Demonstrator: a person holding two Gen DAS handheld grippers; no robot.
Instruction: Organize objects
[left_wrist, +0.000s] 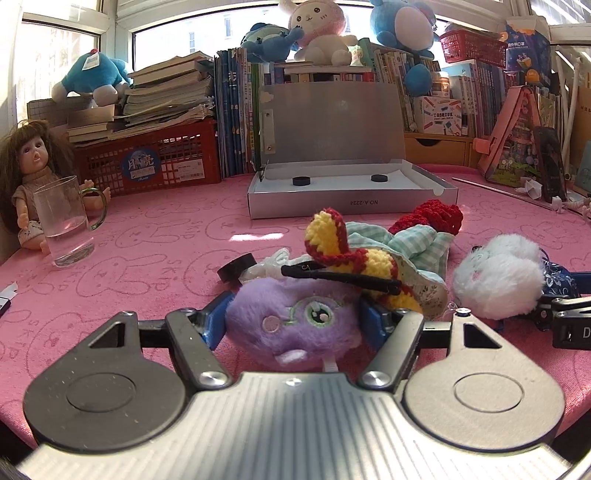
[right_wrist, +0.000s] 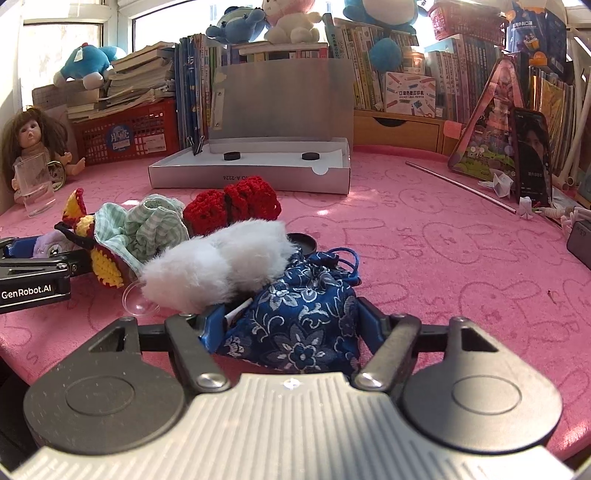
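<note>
Where the pile of toys lies near the front edge of the pink table, we see the purple plush between the left gripper's blue fingers, pressed on both sides. Beside it, the right gripper clasps the blue floral pouch. The white fluffy toy touches the pouch. The open silver box sits toward the back.
</note>
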